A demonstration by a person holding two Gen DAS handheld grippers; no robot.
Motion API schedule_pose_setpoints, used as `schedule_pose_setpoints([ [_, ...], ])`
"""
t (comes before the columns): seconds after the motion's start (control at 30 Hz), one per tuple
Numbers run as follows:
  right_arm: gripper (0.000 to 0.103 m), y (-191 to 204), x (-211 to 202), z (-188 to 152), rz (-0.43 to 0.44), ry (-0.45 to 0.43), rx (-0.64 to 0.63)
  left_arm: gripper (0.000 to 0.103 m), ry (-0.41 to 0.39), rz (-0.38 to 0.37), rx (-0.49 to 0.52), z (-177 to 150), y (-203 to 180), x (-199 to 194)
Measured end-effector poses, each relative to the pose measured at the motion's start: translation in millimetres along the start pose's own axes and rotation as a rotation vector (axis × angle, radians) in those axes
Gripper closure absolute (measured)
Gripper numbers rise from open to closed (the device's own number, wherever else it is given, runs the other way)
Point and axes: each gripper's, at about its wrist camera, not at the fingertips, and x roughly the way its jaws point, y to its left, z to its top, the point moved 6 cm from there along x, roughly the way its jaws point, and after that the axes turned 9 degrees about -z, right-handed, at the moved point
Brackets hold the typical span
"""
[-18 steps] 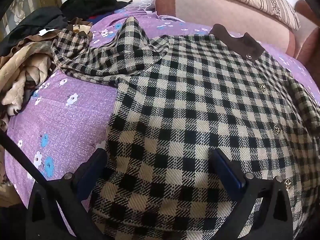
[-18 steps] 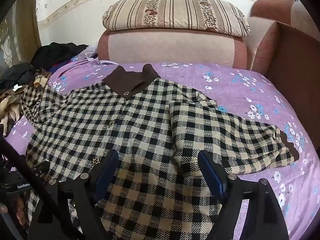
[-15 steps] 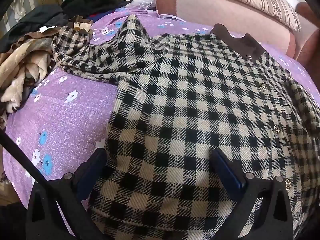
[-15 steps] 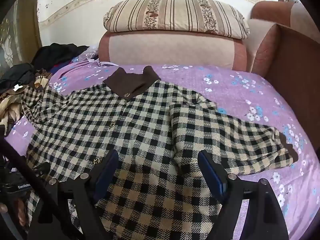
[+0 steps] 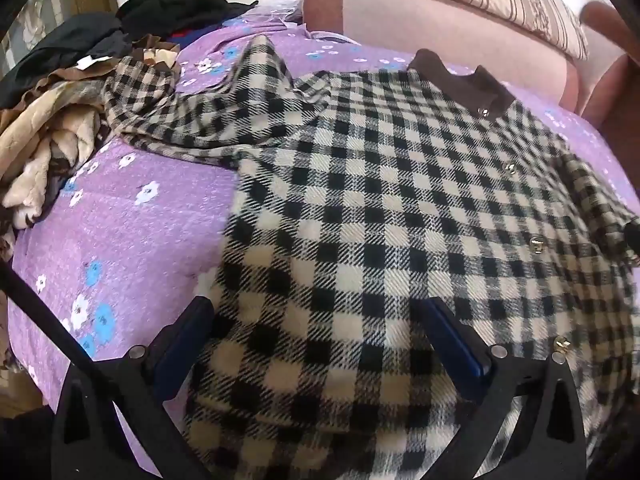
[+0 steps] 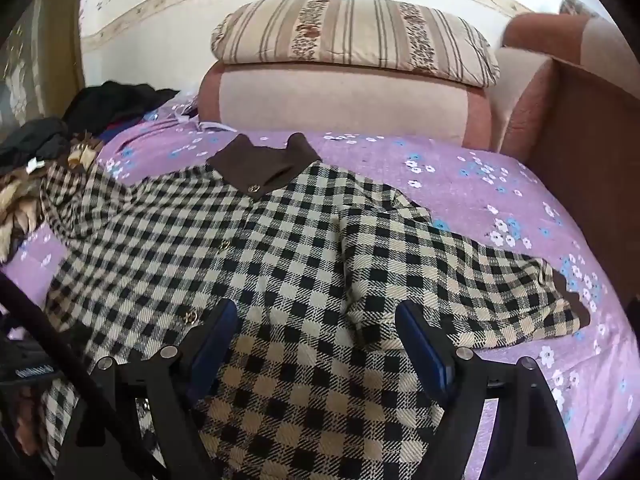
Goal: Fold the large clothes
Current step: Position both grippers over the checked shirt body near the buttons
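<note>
Left tongs [image 5: 320, 332] wide open | right tongs [image 6: 316, 332] wide open | checked coat [image 6: 280, 264] ungripped

Bare sheet flanks the coat; clutter and cushions hem the bed.
Clothes pile [image 5: 48, 152] crowds the left edge, backrest [image 6: 344, 108] blocks the far side, armrest [image 6: 576, 128] walls the right; purple sheet [image 5: 132, 232] lies bare between pile and coat [image 5: 380, 220].

A black-and-cream checked coat [image 6: 288, 264] with brown collar [image 6: 262, 164] lies buttoned, front up, sleeves spread, on the bed.
</note>
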Motion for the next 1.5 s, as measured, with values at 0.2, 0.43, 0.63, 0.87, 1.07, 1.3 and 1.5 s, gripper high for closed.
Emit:
schedule_pose_setpoints([
  [0.2, 0.018, 8.9, -8.9, -4.3, -0.002, -0.035, -0.051, 0.0, -0.091, 0.027, -0.083, 11.0, 19.5, -58.9],
  [0.43, 0.018, 7.5, -32.9, 2.4, -0.005, -0.099, -0.05, 0.0, -0.132, 0.008, -0.113, 9.4, 22.3, -105.6],
  [0.63, 0.018, -2.1, -40.4, 8.4, -0.009, -0.117, -0.015, 0.0, -0.164, 0.028, -0.124, 3.1, 18.3, -129.0],
  [0.87, 0.018, -11.4, -39.8, 9.2, -0.005, -0.106, 0.019, 0.0, -0.173, 0.037, -0.098, -1.3, 9.5, -135.9],
  [1.07, 0.018, -7.3, -38.1, 8.3, -0.001, -0.101, 0.004, 0.0, -0.167, 0.043, -0.099, -3.5, 8.0, -135.6],
  [1.3, 0.018, -1.5, -29.6, 3.2, -0.021, -0.082, -0.028, 0.0, -0.156, 0.045, -0.129, -2.3, 14.9, -133.9],
  [1.5, 0.018, -8.1, -15.0, 0.3, -0.008, -0.02, 0.007, 0.0, -0.175, 0.044, -0.139, -3.0, 14.3, -138.9],
])
